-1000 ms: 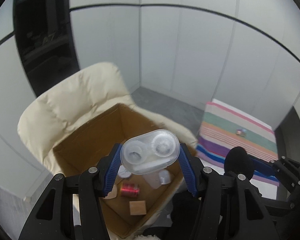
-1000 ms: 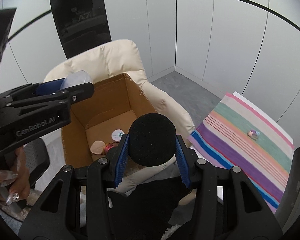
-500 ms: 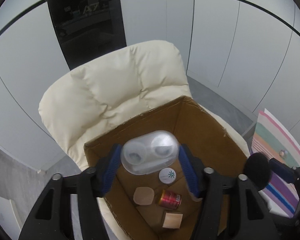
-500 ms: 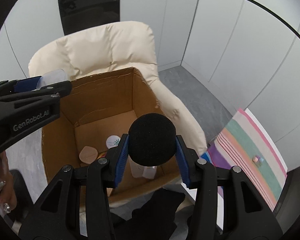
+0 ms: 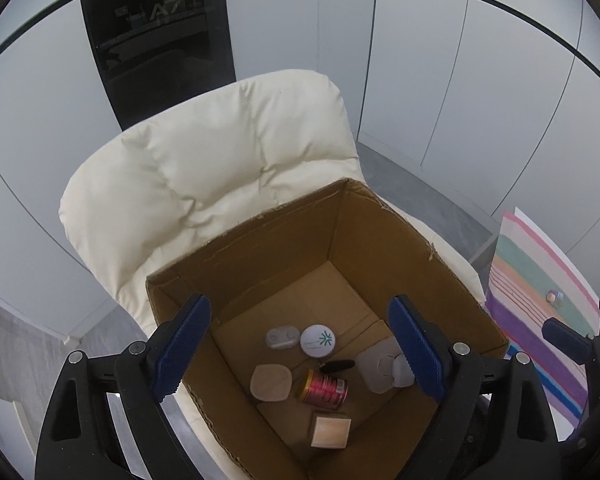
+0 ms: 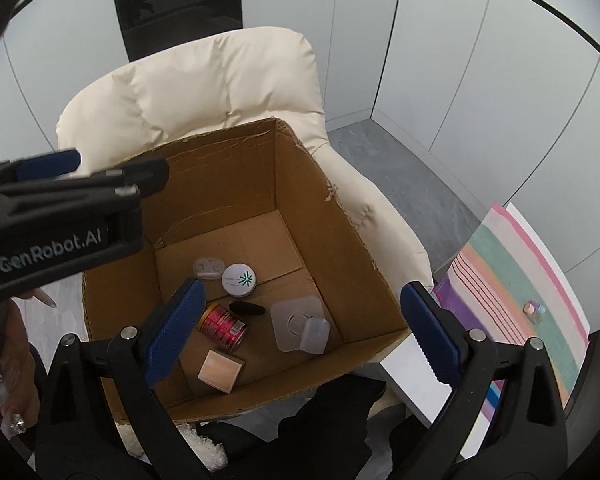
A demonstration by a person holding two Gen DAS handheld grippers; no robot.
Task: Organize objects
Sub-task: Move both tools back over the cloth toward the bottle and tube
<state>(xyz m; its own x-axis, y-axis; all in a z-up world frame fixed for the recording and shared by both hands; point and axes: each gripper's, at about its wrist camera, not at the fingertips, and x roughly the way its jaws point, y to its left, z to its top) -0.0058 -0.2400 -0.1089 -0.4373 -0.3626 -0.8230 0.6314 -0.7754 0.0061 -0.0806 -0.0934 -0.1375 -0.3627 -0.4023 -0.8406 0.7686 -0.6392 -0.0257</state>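
Observation:
An open cardboard box (image 5: 384,240) (image 6: 312,184) stands on a cream chair. On its floor lie a clear lens case (image 5: 282,338) (image 6: 209,268), a black foam piece (image 5: 337,366) (image 6: 247,309), a white round tin (image 5: 318,341) (image 6: 240,279), a red can (image 5: 325,389) (image 6: 221,326), a wooden block (image 5: 330,432) (image 6: 220,370), a beige pad (image 5: 271,383) and a clear plastic hook (image 5: 382,366) (image 6: 298,326). My left gripper (image 5: 300,354) is open and empty above the box. My right gripper (image 6: 302,336) is open and empty above the box.
The cream padded chair (image 5: 220,168) (image 6: 204,80) backs the box. A striped cloth (image 5: 540,320) (image 6: 528,280) covers a surface at right with a small object (image 5: 554,297) (image 6: 532,309) on it. A black wall panel (image 5: 156,40) is behind.
Both grippers opened. The lens case left the left gripper and the black foam piece left the right gripper; both now lie inside the box. Both cameras moved over the box.

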